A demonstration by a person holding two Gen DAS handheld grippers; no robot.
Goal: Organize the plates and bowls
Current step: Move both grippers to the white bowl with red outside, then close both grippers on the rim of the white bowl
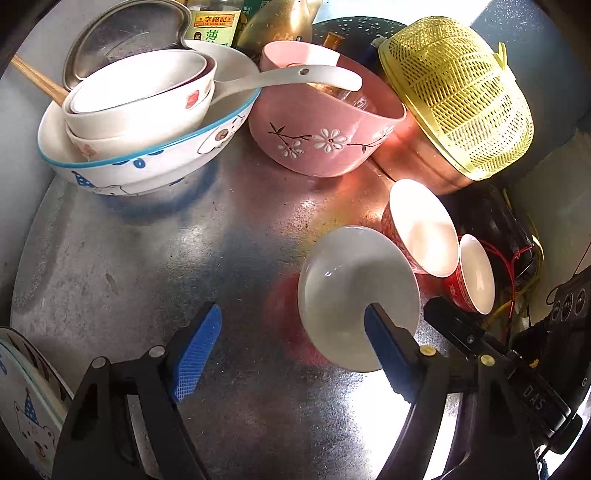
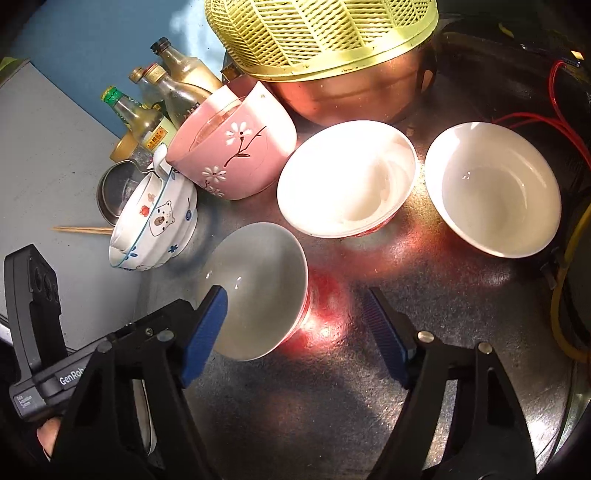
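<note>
Three small red bowls with white insides stand on the metal counter [image 1: 147, 277]: a near one [image 1: 354, 295] [image 2: 262, 288], a middle one [image 1: 421, 229] [image 2: 347, 177] and a far one [image 1: 476, 273] [image 2: 491, 188]. My left gripper [image 1: 291, 350] is open, its right finger at the near bowl's rim. My right gripper [image 2: 295, 325] is open, its left finger against the same bowl. A bear-print bowl [image 1: 147, 162] [image 2: 155, 225] holds two stacked white bowls [image 1: 140, 92]. A pink flowered bowl [image 1: 325, 133] [image 2: 232, 147] stands behind.
A yellow mesh basket [image 1: 458, 99] [image 2: 321, 33] sits upturned on a copper pot [image 2: 351, 96]. Bottles [image 2: 162, 99], a steel dish [image 1: 125, 33], a white spoon [image 1: 288, 77] and chopsticks [image 2: 81, 230] are at the back. A bear-print plate [image 1: 26, 402] lies at lower left. Wires [image 2: 565, 122] lie on the right.
</note>
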